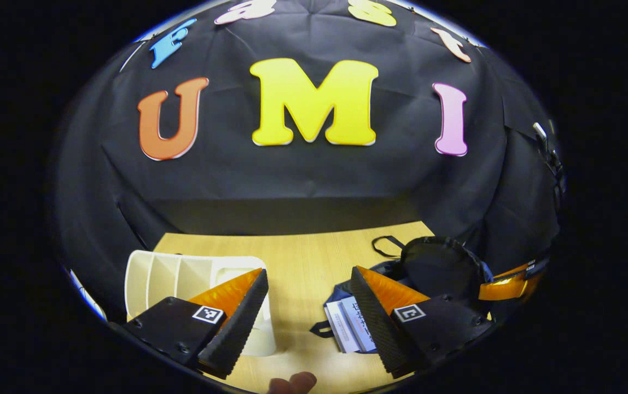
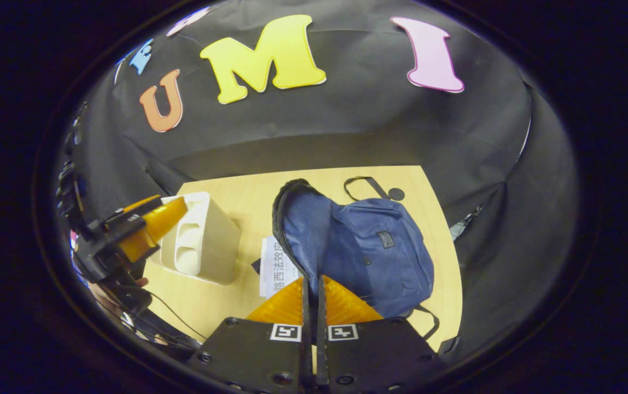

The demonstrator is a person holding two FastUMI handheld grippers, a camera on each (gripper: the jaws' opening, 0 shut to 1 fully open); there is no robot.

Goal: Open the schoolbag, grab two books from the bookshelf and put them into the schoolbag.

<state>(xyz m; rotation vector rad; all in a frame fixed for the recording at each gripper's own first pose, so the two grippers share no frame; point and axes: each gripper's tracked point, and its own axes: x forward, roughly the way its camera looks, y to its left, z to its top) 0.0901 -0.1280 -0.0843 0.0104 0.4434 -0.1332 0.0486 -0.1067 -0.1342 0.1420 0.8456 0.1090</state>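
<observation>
Left tool [image 1: 308, 306] is hovering with fingers apart over the wooden desk [image 1: 303, 257]; right tool [image 2: 312, 298], fingers together, is hanging above the blue fabric schoolbag [image 2: 358, 241], white books [image 2: 275, 265] protruding leftward.

Black cloth wall [image 1: 314, 180], light wooden table [image 1: 303, 257]

In the left gripper view, the left gripper's [image 1: 308, 306] own right finger hides part of the books [image 1: 349, 325] and most of the blue schoolbag [image 1: 434, 262] behind it. Its left finger covers a corner of the white bookshelf [image 1: 182, 273]. A fingertip [image 1: 292, 383] is cut off by the bottom edge. In the right gripper view, the schoolbag's open edge hides most of a book [image 2: 275, 262], and whether the right gripper [image 2: 312, 295] pinches any fabric cannot be told.
</observation>
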